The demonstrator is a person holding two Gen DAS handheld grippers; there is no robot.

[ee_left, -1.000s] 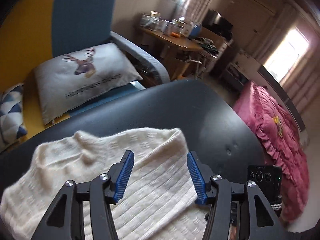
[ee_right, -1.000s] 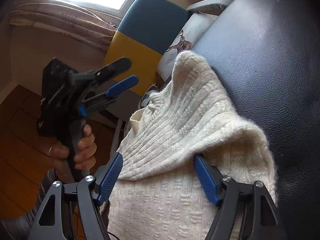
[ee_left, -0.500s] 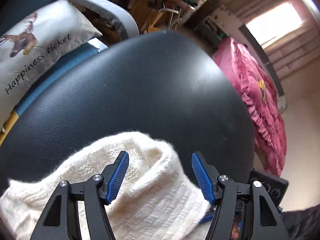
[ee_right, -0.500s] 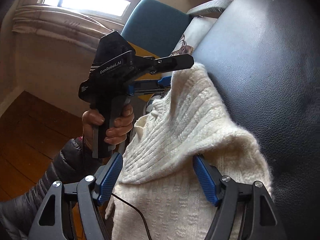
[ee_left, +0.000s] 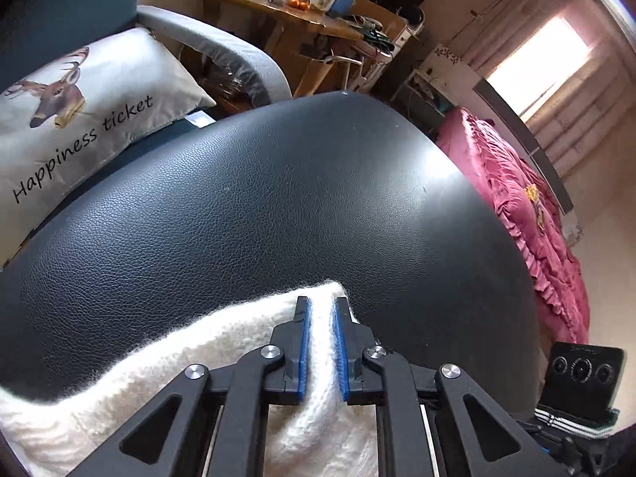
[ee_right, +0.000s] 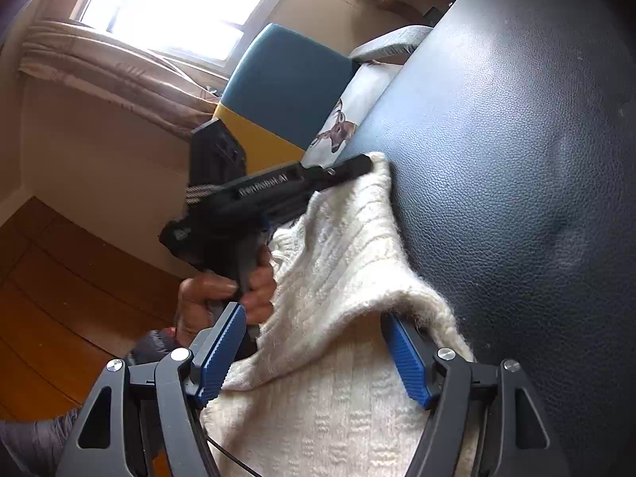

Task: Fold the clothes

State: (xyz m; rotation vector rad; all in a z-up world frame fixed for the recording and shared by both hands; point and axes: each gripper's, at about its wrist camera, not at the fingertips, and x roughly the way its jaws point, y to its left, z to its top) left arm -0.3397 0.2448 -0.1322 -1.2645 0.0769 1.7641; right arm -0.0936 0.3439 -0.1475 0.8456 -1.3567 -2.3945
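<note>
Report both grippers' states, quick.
Left gripper: jaws have just been closing, now shut on a corner of the cream sweater.
Right gripper: open, jaws astride a sweater fold, pads not pressing it.

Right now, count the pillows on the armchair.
1: the deer-print pillow lies on the seat of the armchair, beyond the black leather surface. Others may be hidden outside both views.
</note>
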